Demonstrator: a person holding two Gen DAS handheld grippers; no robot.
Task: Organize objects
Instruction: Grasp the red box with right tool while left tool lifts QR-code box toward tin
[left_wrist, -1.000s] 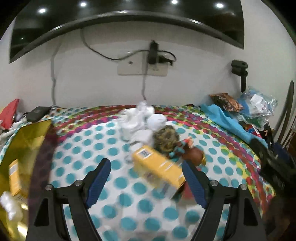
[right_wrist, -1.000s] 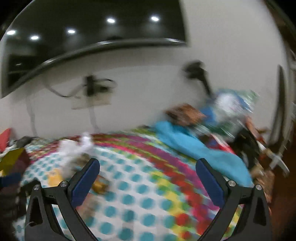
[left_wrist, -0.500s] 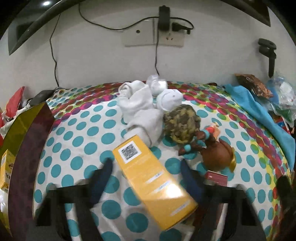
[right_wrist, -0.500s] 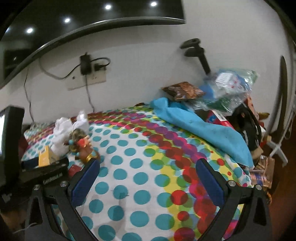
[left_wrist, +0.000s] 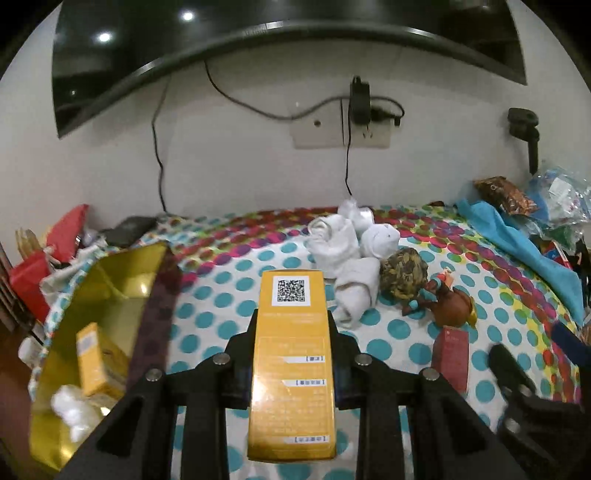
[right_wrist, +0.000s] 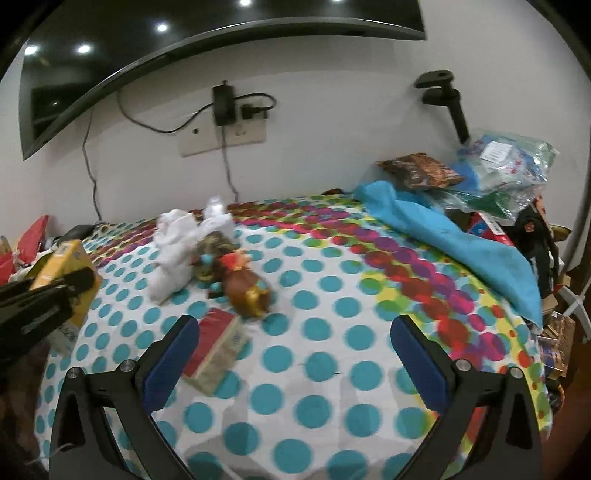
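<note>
Left wrist, left hand-held gripper (left_wrist: 291, 332) level, clamping yellow box (left_wrist: 291, 369) (seemingly lifted)

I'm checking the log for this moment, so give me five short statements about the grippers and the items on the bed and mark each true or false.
1. The left gripper is clamped on the yellow box. True.
2. The right gripper holds the red box. False: its jaws stand wide open and empty, and the red box lies on the dotted bedspread by its left finger.
3. The gold tray is empty. False: a second yellow box and something white lie in it.
4. The rolled white socks lie beside the brown figurine. True.
5. The blue cloth covers the socks. False: it lies apart, towards the bed's right edge.
</note>
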